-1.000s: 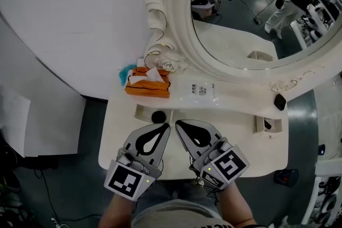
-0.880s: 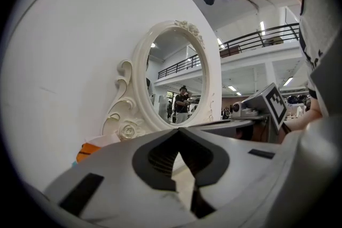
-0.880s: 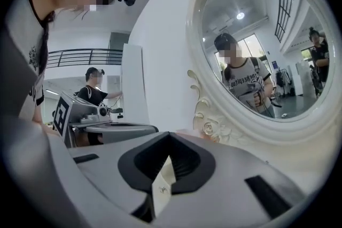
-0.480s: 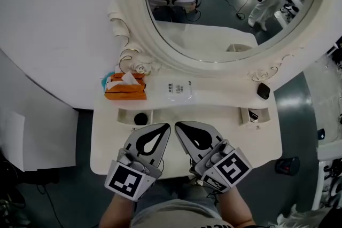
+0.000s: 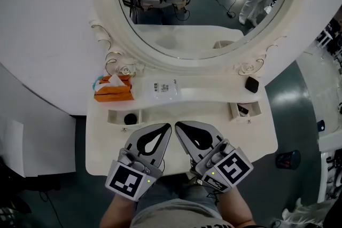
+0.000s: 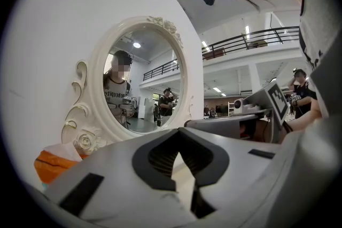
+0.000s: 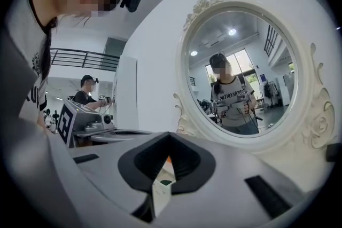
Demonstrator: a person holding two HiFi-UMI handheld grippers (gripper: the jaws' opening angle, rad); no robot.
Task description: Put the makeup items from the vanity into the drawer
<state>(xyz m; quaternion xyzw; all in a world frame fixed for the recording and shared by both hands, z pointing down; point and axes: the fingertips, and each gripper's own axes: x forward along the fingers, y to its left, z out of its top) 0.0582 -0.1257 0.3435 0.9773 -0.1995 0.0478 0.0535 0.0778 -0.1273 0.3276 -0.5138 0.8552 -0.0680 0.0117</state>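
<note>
Makeup items (image 5: 251, 84) lay untouched along vanity (image 5: 104, 155) back edge and in both recesses. Left gripper (image 5: 166, 127), right gripper (image 5: 178, 125) clenched, empty, paired over front edge, probably poised before reaching.

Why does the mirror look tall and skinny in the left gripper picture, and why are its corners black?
Left gripper view: the wide-angle lens squeezes the mirror near the side and leaves dark corners. Right gripper view: same dark rim, but the mirror looks rounder. Head view: the wall bows too.
</note>
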